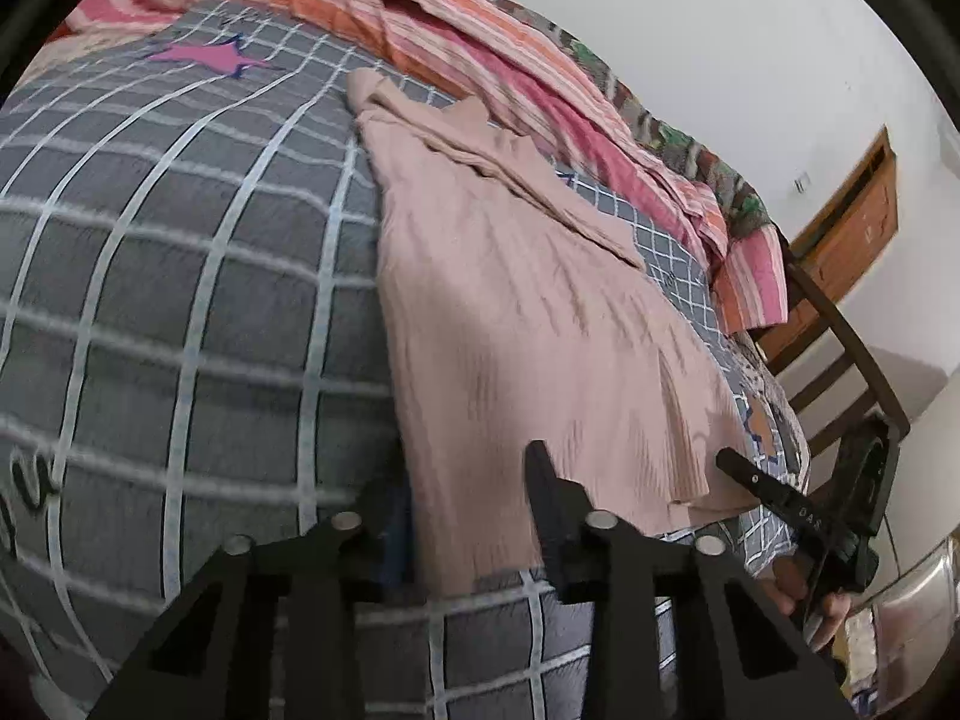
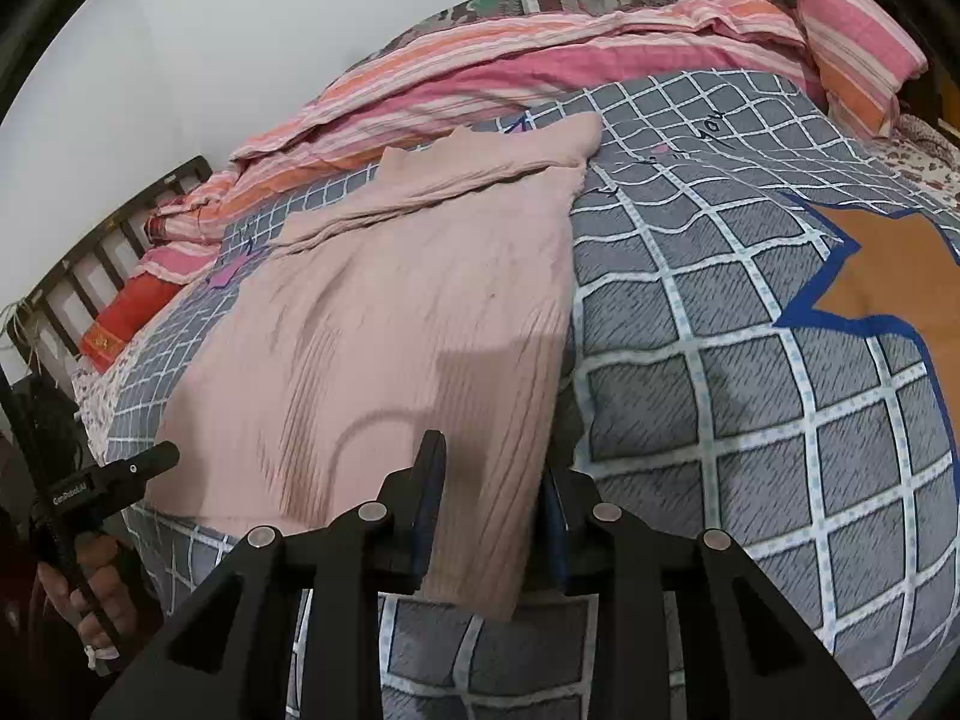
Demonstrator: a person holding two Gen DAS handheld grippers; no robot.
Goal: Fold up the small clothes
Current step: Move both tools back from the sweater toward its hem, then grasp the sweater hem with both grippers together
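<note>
Two grippers meet the near hem of a pale pink ribbed garment (image 1: 510, 312) that lies spread on a bed, over a grey quilt (image 1: 180, 300) with a white grid.

In the left wrist view, the quilt fills the left half of the frame, with a pink star patch (image 1: 210, 57) at upper left. The garment runs from upper centre down to the bottom centre. Its lower corner sits between the fingers of the left gripper (image 1: 474, 516), whose jaws stand narrow with the cloth pinched between them. A striped pink and orange blanket (image 1: 480, 42) lies bunched along the far edge, against a white wall. At right, a dark wooden chair (image 1: 840, 360) stands beside the bed, and below it the right gripper (image 1: 729, 459) reaches toward the hem from the right edge.

In the right wrist view, a hand (image 2: 90, 588) at lower left holds the left gripper's black handle, its fingers (image 2: 159, 459) reaching toward the hem's left corner. The garment covers the centre, its folded upper part lying at top centre. Its right corner hangs down between the narrow jaws of the right gripper (image 2: 492, 516), which clamp it. An orange star patch (image 2: 882, 264) with a blue border marks the quilt at right, and a striped pillow (image 2: 858, 42) rests at upper right.
</note>
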